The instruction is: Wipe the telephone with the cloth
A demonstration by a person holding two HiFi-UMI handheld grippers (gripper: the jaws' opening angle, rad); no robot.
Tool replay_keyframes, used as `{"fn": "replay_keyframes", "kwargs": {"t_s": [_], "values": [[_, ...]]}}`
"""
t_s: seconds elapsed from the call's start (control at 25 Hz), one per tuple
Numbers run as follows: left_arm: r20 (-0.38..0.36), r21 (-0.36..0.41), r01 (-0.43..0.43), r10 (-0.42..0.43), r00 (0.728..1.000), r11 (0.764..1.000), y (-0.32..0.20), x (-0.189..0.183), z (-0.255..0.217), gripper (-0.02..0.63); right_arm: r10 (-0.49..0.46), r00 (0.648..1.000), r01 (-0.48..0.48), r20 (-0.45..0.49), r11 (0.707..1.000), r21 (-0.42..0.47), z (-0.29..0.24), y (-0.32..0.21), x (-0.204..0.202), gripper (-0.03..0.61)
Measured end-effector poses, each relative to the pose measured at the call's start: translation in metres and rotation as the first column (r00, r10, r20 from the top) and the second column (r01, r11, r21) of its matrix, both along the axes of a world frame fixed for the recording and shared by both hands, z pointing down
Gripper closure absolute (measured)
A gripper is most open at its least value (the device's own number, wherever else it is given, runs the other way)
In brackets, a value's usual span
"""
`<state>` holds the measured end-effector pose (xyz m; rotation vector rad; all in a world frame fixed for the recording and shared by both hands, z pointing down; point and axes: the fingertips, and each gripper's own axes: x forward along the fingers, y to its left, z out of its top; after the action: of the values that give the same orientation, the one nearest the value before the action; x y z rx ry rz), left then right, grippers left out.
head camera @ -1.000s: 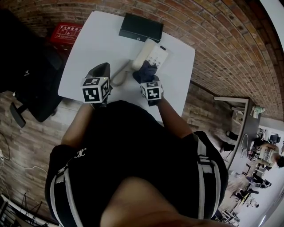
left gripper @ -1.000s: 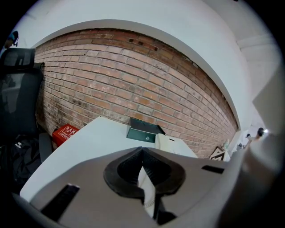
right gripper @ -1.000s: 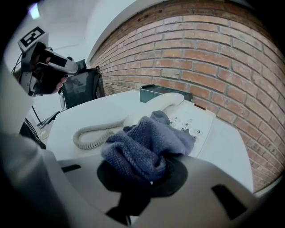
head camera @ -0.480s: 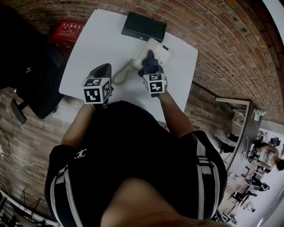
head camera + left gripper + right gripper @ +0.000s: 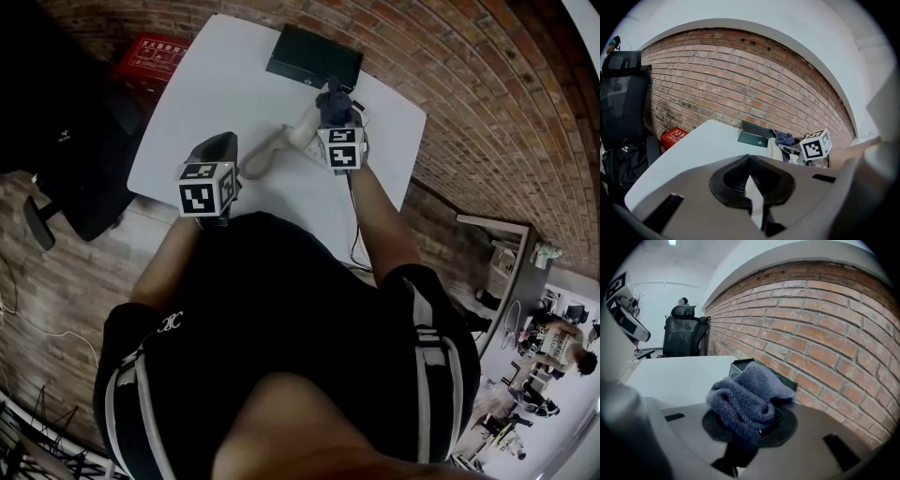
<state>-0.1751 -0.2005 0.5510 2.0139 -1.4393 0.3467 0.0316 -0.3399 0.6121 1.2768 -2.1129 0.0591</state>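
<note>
While your right gripper (image 5: 334,112) clamps the bunched blue-grey terry cloth (image 5: 749,397) at the cream telephone (image 5: 302,129), your left gripper (image 5: 750,164) rests closed and empty.

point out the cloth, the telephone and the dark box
cloth (image 5: 749,397): right gripper view, its bunched middle
telephone (image 5: 303,129): head view, the white handset
dark box (image 5: 314,56): head view, its top face
</note>
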Motion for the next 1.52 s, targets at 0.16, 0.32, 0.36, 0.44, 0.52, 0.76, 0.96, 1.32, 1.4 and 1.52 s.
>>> {"fn": "replay_keyframes", "kwargs": {"t_s": [0.16, 0.32, 0.36, 0.44, 0.52, 0.76, 0.96, 1.32, 1.4, 1.52], "values": [[0.009, 0.006, -0.007, 0.007, 1.000, 1.000, -0.003, 0.004, 0.000, 0.621, 0.027, 1.000, -0.027, 0.008, 1.000, 0.007, 0.002, -0.010, 0.003, 0.522], [0.009, 0.002, -0.007, 0.007, 1.000, 1.000, -0.007, 0.004, 0.000, 0.621, 0.050, 0.998, -0.051, 0.039, 0.998, 0.033, -0.001, 0.000, 0.000, 0.522], [0.008, 0.002, -0.009, 0.009, 1.000, 1.000, -0.007, 0.005, 0.000, 0.621, 0.036, 0.999, -0.037, 0.030, 0.999, 0.031, -0.001, 0.006, -0.004, 0.522], [0.009, 0.003, -0.016, 0.016, 1.000, 1.000, -0.007, 0.006, -0.001, 0.621, 0.016, 0.999, -0.016, 0.033, 1.000, 0.016, 0.000, 0.016, -0.010, 0.522], [0.010, 0.005, -0.025, 0.025, 1.000, 1.000, -0.007, 0.009, -0.002, 0.621, 0.013, 0.998, -0.012, 0.059, 1.000, -0.006, 0.003, 0.025, -0.011, 0.522], [0.003, 0.025, -0.035, 0.035, 0.999, 0.999, -0.001, 0.011, -0.006, 0.621, -0.070, 0.996, 0.071, 0.048, 0.997, -0.036, 0.013, 0.064, -0.028, 0.522], [-0.005, 0.031, -0.028, 0.028, 1.000, 0.999, 0.003, 0.009, -0.008, 0.621, -0.081, 0.995, 0.086, 0.062, 0.993, -0.087, 0.024, 0.087, -0.039, 0.522], [-0.008, 0.066, 0.004, -0.004, 1.000, 0.998, 0.012, 0.002, -0.018, 0.621, -0.106, 0.987, 0.131, 0.119, 0.965, -0.228, 0.046, 0.121, -0.054, 0.522], [-0.009, 0.072, 0.015, -0.014, 1.000, 0.997, 0.015, 0.000, -0.020, 0.621, -0.106, 0.985, 0.139, 0.138, 0.957, -0.257, 0.045, 0.132, -0.057, 0.522], [-0.001, 0.069, 0.020, -0.020, 1.000, 0.997, 0.022, -0.003, -0.019, 0.621, -0.067, 0.977, 0.117, 0.205, 0.963, -0.242, 0.026, 0.142, -0.057, 0.522]]}}
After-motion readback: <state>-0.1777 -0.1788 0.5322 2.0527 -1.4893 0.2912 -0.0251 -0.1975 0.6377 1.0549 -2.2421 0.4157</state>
